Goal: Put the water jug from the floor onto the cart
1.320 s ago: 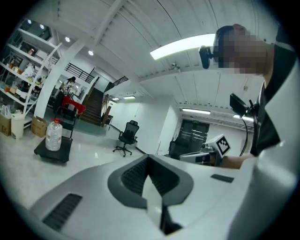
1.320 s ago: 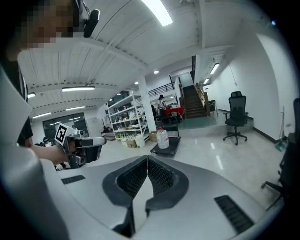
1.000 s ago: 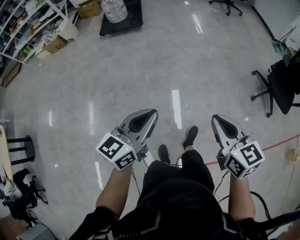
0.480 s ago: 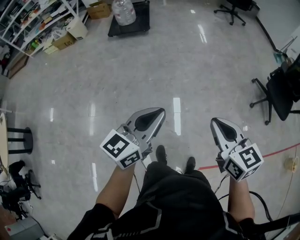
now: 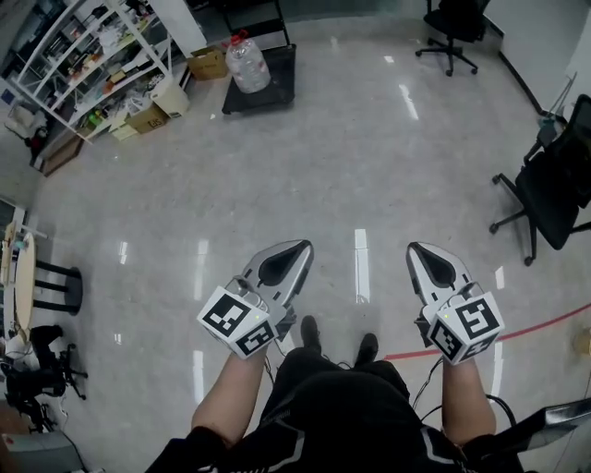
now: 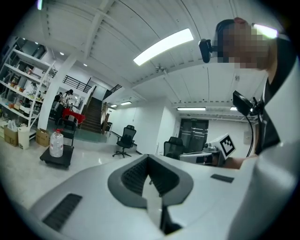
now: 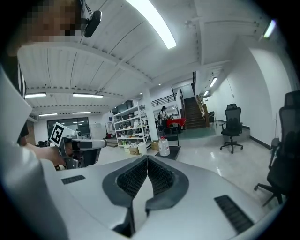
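Observation:
A clear water jug (image 5: 247,63) with a red cap stands on a low black cart (image 5: 268,81) far across the floor, at the top of the head view. It shows small in the left gripper view as the jug (image 6: 56,143) on the cart (image 6: 58,159), and in the right gripper view as the jug (image 7: 163,146). My left gripper (image 5: 300,248) and right gripper (image 5: 413,248) are held side by side in front of me, well short of the cart. Each is shut with nothing between its jaws. Seen along their own jaws, the left gripper (image 6: 148,157) and the right gripper (image 7: 147,157) have tips that meet.
White shelving (image 5: 83,65) with cardboard boxes (image 5: 208,63) lines the far left. Black office chairs stand at the far right (image 5: 452,28) and at the right edge (image 5: 549,194). A black stool (image 5: 55,286) is at the left. A red line (image 5: 517,323) crosses the floor.
The jug and cart have come lower in the head view as I walk toward them, and more of the shelving shows. Both grippers moved forward together and stayed shut.

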`<state>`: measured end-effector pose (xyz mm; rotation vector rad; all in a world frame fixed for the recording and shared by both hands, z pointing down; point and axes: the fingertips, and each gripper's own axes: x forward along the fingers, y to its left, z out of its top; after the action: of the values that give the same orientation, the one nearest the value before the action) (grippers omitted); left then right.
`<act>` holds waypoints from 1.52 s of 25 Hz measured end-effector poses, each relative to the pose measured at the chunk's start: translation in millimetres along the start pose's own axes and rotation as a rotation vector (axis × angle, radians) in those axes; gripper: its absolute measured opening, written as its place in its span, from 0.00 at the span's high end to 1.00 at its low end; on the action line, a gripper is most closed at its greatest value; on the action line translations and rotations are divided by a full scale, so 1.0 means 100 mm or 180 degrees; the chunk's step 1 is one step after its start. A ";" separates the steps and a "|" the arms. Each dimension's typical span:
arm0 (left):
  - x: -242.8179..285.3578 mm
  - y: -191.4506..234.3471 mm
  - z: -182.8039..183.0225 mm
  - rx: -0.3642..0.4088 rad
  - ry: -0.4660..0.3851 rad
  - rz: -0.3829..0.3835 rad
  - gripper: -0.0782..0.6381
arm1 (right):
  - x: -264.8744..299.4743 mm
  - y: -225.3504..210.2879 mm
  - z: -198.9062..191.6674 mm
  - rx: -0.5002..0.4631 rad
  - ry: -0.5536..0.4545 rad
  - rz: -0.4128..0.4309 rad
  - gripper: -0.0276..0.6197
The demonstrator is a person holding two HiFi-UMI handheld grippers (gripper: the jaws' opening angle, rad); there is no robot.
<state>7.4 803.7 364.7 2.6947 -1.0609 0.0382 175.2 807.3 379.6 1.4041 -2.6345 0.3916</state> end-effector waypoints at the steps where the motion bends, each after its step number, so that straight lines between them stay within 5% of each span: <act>1: 0.00 -0.08 0.01 0.0026 -0.0007 0.0009 0.91 | -0.05 -0.03 0.00 -0.0004 -0.0030 -0.0002 0.95; 10: -0.37 -0.22 0.02 0.0128 -0.0074 0.0057 0.91 | -0.20 0.23 0.04 0.0143 -0.0211 -0.0013 0.95; 38: -0.79 -0.14 0.23 0.0100 -0.0275 0.0066 0.91 | -0.12 0.68 0.28 -0.0267 -0.0069 -0.0077 0.95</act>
<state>-42.6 860.8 330.6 2.7358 -1.1220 -0.0589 126.1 844.8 338.2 1.4208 -2.6154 0.2612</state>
